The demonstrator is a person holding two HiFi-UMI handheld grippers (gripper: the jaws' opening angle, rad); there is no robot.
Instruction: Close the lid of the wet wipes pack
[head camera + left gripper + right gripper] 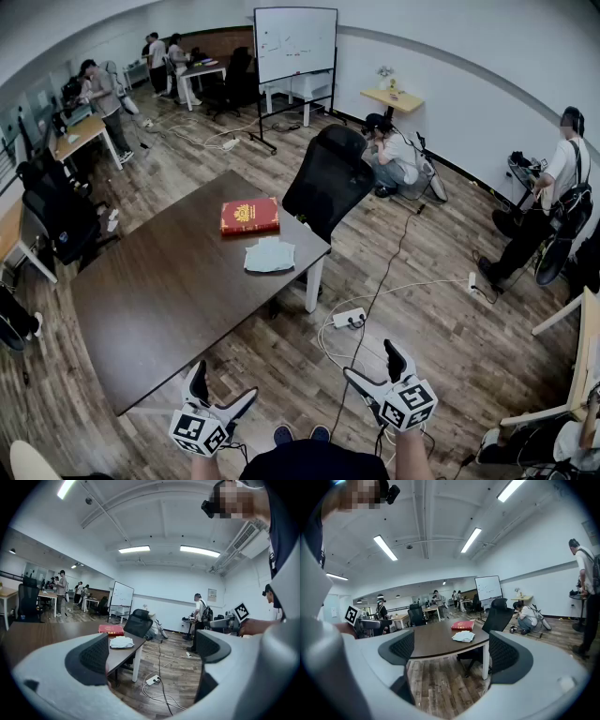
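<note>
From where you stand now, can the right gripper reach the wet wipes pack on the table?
Probably not yet. The open right gripper is over the floor, well short of the wet wipes pack near the table corner. Nothing blocks the way.

I log both units as alike: left gripper and right gripper have white shells, black textured fingers, and a white cube with black square markers. Wearer's top is dark.

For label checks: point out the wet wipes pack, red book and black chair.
wet wipes pack (269, 255), head view, middle of its top.
red book (249, 216), head view, cover centre.
black chair (328, 178), head view, backrest.
</note>
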